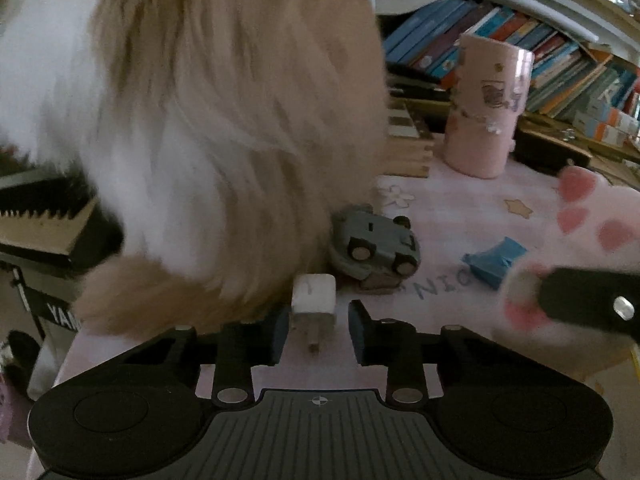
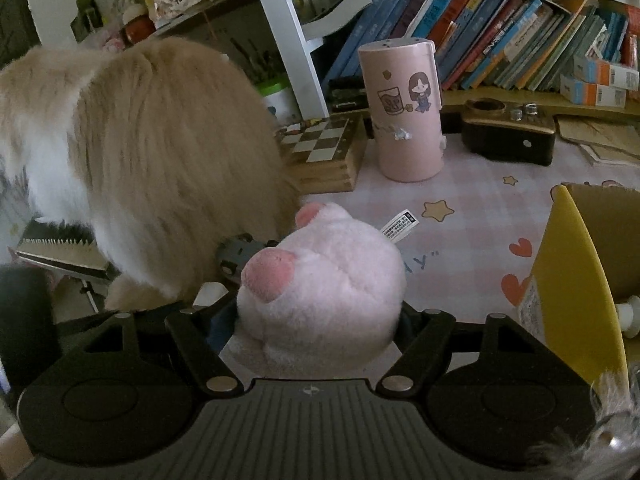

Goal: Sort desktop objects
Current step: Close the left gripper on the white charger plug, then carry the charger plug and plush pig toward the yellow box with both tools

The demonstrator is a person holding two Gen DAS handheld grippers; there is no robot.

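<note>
My left gripper (image 1: 316, 330) has its pads beside a small white cube-shaped plug charger (image 1: 313, 300) on the pink checked desk mat (image 1: 460, 216), a gap showing at the right pad, so no firm grip; my right gripper (image 2: 320, 320) is clamped on a pink plush paw toy (image 2: 324, 280). Risk: the long-haired cream-and-white cat (image 1: 200, 120) presses against the charger and the overturned grey toy car (image 1: 376, 246). If it shifts, fur may catch in my left jaws or the charger may get knocked away.

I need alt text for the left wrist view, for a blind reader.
The left gripper brackets a white charger plug on a pink desk mat. A fluffy cat fills the left; a grey toy car lies behind the plug.
</note>
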